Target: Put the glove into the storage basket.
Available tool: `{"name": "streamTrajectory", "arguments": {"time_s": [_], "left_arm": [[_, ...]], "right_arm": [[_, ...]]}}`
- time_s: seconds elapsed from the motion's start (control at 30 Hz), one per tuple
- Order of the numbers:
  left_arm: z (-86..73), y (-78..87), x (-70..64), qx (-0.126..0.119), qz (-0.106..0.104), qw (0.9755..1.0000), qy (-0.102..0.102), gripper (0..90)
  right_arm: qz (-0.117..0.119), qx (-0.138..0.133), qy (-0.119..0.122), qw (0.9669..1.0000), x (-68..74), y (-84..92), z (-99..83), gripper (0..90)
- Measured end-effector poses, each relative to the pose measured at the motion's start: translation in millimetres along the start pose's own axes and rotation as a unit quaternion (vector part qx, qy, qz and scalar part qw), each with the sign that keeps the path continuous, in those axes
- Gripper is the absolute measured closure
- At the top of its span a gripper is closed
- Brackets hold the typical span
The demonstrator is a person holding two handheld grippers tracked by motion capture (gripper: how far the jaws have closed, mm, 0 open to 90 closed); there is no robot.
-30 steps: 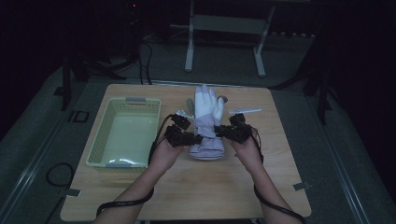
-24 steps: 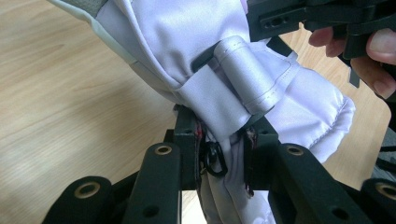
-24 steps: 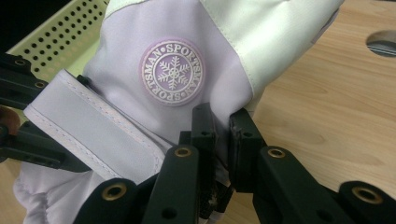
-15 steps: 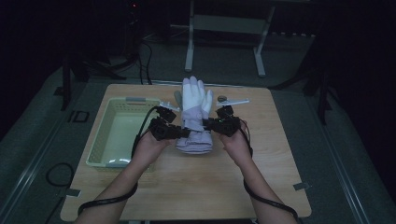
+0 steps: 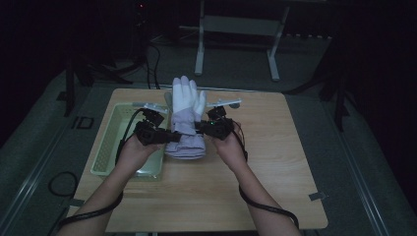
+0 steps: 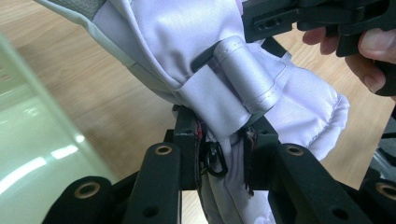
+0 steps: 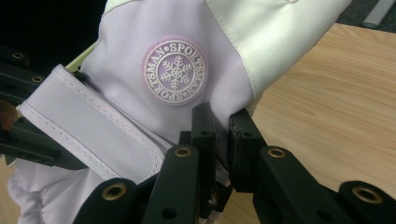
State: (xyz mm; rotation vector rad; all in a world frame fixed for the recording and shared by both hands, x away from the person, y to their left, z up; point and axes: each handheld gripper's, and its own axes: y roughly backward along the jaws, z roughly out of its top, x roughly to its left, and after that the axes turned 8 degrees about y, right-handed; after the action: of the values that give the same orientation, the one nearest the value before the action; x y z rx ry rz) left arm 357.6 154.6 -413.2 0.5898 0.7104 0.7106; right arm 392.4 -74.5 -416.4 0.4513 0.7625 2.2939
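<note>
Pale lilac fabric with white fingers makes up the glove [image 5: 185, 118], a padded winter one, which hangs between the two grippers above the wooden table [image 5: 275, 167], its fingers pointing away from the person and its cuff nearest them. The left gripper [image 5: 167, 136] is clenched on the glove's left edge near the wrist; in the left gripper view its jaws pinch a fold of the lilac cloth [image 6: 224, 140] just under a grey strap tab [image 6: 245, 74], and a small black ring [image 6: 214, 158] hangs beside one jaw. The right gripper [image 5: 200, 129] is clenched on the opposite edge; in the right gripper view its jaws close on the seam where lilac meets the paler panel [image 7: 222, 126]. Just above that grip sits a round rubber badge [image 7: 174, 71] with a snowflake in the middle and raised lettering around the ring that reads SPORTSMAN twice. A broad lilac wrist strap [image 7: 88, 126] runs across the glove below the badge. A light green plastic basket [image 5: 114, 142] stands on the table to the left of the glove, close beside the left hand [image 5: 135, 150]. The right hand [image 5: 228, 145] holds its gripper over bare wood.
</note>
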Motion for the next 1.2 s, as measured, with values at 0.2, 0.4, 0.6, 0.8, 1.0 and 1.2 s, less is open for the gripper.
{"name": "streamTrajectory", "arguments": {"time_s": [0.2, 0.4, 0.6, 0.8, 1.0, 1.2], "left_arm": [[-8.8, 16.6, 15.1, -0.005, 0.011, 0.9999, 0.008, 72.4], [-18.4, 32.1, 30.9, -0.005, 0.02, 0.9997, 0.013, 72.3], [-32.6, 48.5, 51.7, -0.006, 0.025, 0.9994, 0.025, 72.3], [-46.1, 66.7, 75.0, -0.003, 0.035, 0.9987, 0.037, 72.4], [-57.4, 77.8, 96.5, 0.002, 0.037, 0.9984, 0.044, 72.3], [-70.4, 63.7, 115.4, 0.017, 0.026, 0.9978, 0.059, 72.3]], "right_arm": [[0.01, 0.003, 0.004, 0.9999, 16.0, -15.3, 9.9, 82.7], [0.017, 0.004, 0.011, 0.9998, 32.8, -31.1, 19.0, 82.7], [0.021, 0.013, 0.022, 0.9994, 55.1, -52.9, 28.0, 82.7], [0.03, 0.022, 0.027, 0.9989, 77.4, -76.6, 37.2, 82.7], [0.032, 0.034, 0.038, 0.9982, 97.7, -99.1, 46.1, 82.8], [0.021, 0.058, 0.037, 0.9974, 104.6, -121.2, 38.9, 82.8]]}}
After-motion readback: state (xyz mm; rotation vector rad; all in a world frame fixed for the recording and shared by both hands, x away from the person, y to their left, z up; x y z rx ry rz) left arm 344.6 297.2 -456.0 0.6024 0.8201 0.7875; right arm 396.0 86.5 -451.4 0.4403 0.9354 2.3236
